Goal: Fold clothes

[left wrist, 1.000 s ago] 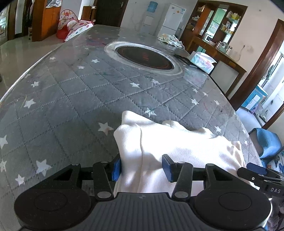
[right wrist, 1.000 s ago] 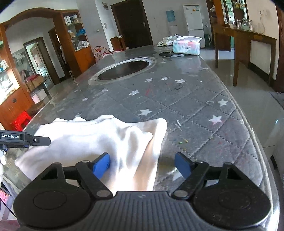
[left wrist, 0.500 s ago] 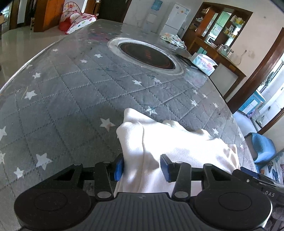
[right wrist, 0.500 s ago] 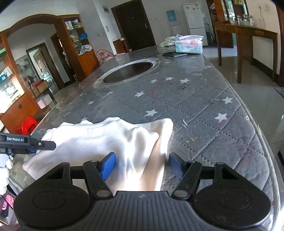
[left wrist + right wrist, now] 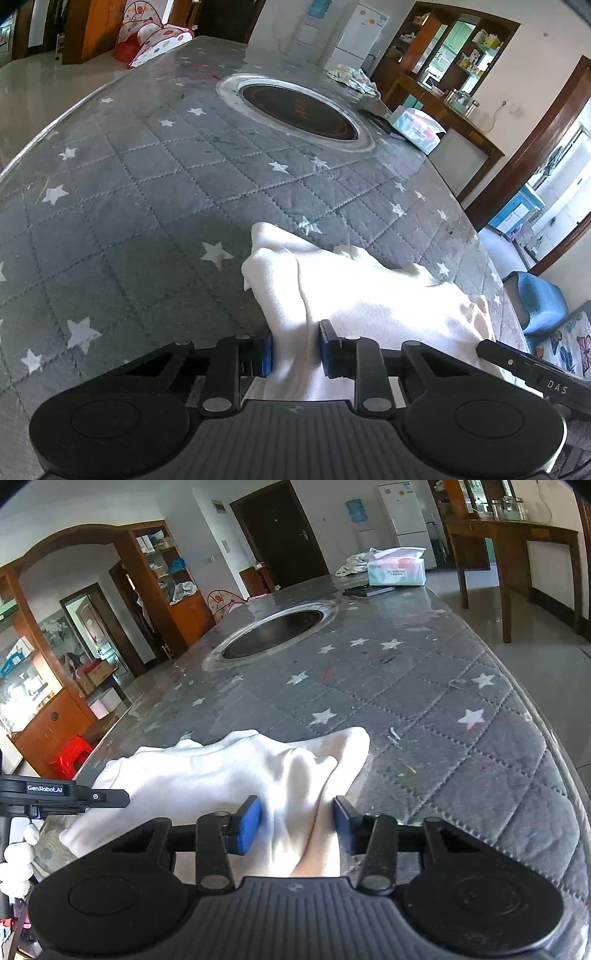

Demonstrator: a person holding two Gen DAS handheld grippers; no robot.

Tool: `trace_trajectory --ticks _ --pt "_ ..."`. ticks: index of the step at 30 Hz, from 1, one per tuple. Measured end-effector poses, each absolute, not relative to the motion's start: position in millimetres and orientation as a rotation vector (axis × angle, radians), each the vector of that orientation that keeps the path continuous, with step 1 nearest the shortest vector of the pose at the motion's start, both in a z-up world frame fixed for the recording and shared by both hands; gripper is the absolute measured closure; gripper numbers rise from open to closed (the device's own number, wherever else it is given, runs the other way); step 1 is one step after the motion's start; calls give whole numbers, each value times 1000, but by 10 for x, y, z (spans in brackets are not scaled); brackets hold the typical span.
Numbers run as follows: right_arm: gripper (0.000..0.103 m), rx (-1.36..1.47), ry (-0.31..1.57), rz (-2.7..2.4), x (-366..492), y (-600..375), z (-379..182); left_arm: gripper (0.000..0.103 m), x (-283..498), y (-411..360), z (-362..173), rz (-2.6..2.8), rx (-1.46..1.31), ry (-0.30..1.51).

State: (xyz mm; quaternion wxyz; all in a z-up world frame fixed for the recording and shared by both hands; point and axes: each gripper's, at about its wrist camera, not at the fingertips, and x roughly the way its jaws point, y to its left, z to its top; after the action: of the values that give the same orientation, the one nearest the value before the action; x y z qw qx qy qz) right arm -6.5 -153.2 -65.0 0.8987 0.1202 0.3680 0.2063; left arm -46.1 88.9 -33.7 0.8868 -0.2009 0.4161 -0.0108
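White garment lies lengthwise between both closing claws.

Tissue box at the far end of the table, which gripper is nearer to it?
Right. The tissue box sits toward the right gripper's side; the left gripper works the garment's opposite end.

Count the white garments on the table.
1: a white garment lies at the near edge of the quilted table, between both grippers' closing jaws. The crumpled patterned cloth far off isn't counted.
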Motion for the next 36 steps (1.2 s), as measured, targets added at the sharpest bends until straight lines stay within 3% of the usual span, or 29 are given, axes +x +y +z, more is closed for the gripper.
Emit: trace_trajectory --ticks 2,7,9,15,24,28,36 --pt "59 245 757 426 -65 -1526 -654 69 -459 859 -334 -24 -408 861" --pt "59 211 748 436 -76 -1446 -658 71 -451 805 -339 -24 -381 851" --pt "64 214 747 447 -80 -1426 -662 78 -454 833 -346 -22 -394 852" --pt "78 245 741 455 -98 -1415 -667 83 -495 758 -301 -15 -348 837" --pt "73 265 729 436 -66 -1383 -712 83 -476 688 -269 -15 -295 830" --pt "85 235 711 442 -93 -1341 -661 84 -485 644 -189 -29 -260 808" --pt "88 231 639 448 -176 -1357 -425 85 -438 568 -30 -60 -234 773"
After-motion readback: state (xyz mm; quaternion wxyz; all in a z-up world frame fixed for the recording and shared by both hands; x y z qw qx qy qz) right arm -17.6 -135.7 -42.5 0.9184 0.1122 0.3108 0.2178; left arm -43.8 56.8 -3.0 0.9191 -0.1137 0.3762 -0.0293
